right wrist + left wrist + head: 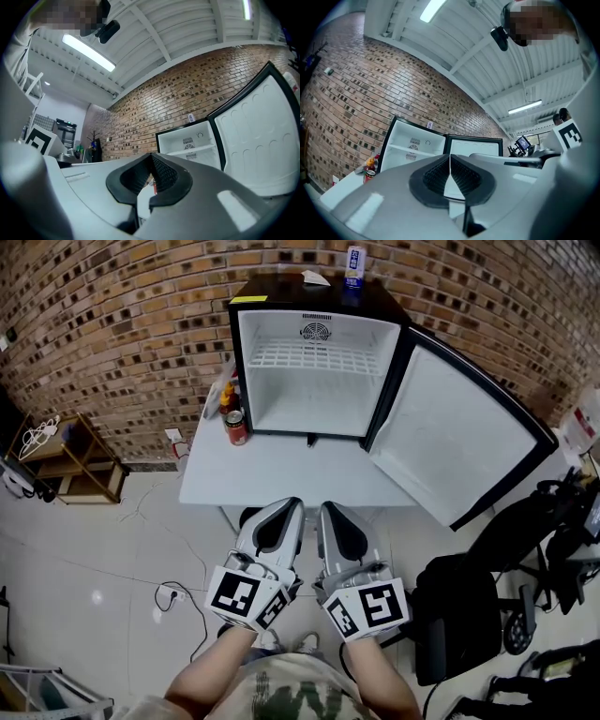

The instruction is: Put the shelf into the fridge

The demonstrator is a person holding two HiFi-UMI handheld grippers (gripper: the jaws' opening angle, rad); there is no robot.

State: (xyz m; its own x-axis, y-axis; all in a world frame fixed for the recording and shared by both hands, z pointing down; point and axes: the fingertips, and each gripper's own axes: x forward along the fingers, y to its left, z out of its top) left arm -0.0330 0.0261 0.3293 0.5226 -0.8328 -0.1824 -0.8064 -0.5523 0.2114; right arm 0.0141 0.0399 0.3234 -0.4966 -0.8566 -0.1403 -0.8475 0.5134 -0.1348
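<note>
A small black fridge (pixel 246 352) stands open on a white table (pixel 272 470), its door (pixel 459 432) swung out to the right. A white wire shelf (pixel 314 356) lies level inside the fridge, in the upper half; it also shows as a pale ledge (pixel 412 150) in the left gripper view and a white shelf (pixel 192 150) in the right gripper view. My left gripper (pixel 289 510) and right gripper (pixel 330 514) hover side by side in front of the table's near edge, well short of the fridge. Both are shut with nothing between the pads (pixel 461 176) (pixel 159 171).
A red can (pixel 236 427) and sauce bottles (pixel 228 397) stand on the table left of the fridge. A blue can (pixel 354 263) sits on the fridge top. A wooden rack (pixel 66 460) is at the left, black chairs (pixel 469 615) at the right, a power strip (pixel 169 594) on the floor.
</note>
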